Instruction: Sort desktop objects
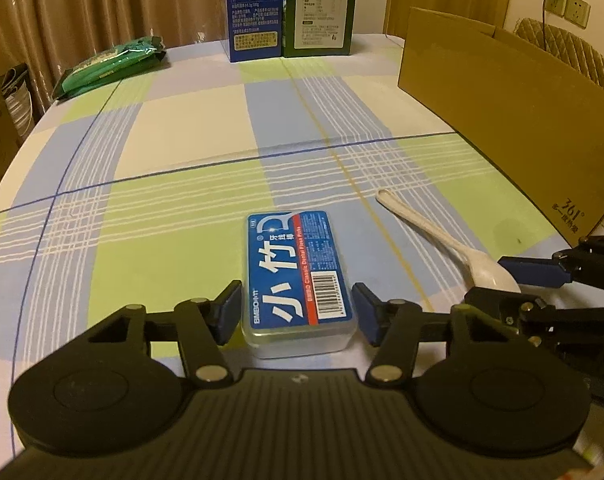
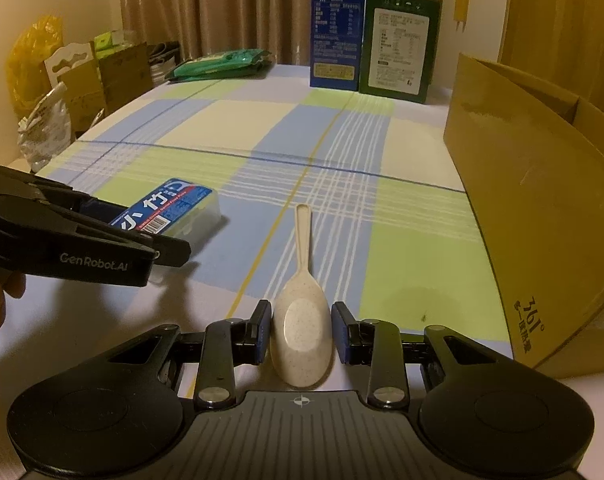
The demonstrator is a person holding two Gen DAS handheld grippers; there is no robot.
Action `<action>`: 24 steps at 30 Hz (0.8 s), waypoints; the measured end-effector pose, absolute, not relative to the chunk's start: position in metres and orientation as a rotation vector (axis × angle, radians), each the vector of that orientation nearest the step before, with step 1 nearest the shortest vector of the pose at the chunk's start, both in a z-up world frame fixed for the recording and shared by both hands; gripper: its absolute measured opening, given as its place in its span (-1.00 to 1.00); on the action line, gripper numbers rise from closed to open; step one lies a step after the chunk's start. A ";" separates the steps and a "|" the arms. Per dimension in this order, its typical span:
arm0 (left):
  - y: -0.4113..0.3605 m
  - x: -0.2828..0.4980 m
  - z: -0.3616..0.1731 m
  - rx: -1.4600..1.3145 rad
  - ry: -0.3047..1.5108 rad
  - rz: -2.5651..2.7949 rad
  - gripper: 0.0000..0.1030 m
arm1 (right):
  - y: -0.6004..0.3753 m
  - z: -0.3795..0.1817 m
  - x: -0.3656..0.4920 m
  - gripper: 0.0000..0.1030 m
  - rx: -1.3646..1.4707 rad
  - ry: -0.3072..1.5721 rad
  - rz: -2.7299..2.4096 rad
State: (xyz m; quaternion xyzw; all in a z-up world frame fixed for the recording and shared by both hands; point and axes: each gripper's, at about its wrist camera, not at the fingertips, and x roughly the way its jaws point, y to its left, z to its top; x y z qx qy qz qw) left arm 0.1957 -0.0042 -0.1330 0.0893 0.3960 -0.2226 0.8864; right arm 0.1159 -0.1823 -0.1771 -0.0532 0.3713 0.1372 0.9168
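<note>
The left tool (image 1: 296, 312) is spread around the near end of a dental floss pick box (image 1: 298, 280) at lower centre; its pads look just apart from the box sides, though contact is hard to judge. The right tool (image 2: 301, 334) is spread beside a speckled spoon (image 2: 302, 320), whose bowl sits between the pads. A cardboard box (image 2: 541, 184), cut off at the right edge, borders the checked counter (image 2: 262, 128). Open cloth stretches ahead toward two upright cartons (image 2: 365, 40).

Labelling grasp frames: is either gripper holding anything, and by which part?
Neither: left gripper straddles the floss box, right gripper the spoon bowl, jaws open.
</note>
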 end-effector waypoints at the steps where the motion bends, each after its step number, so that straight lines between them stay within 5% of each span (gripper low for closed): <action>1: -0.004 0.195 -0.132 0.180 0.822 -0.466 0.02 | -0.183 -0.176 0.116 -0.43 -0.107 0.761 0.281; 24: -0.005 0.186 -0.111 0.127 0.755 -0.490 0.00 | -0.191 -0.158 0.110 -0.43 -0.065 0.682 0.240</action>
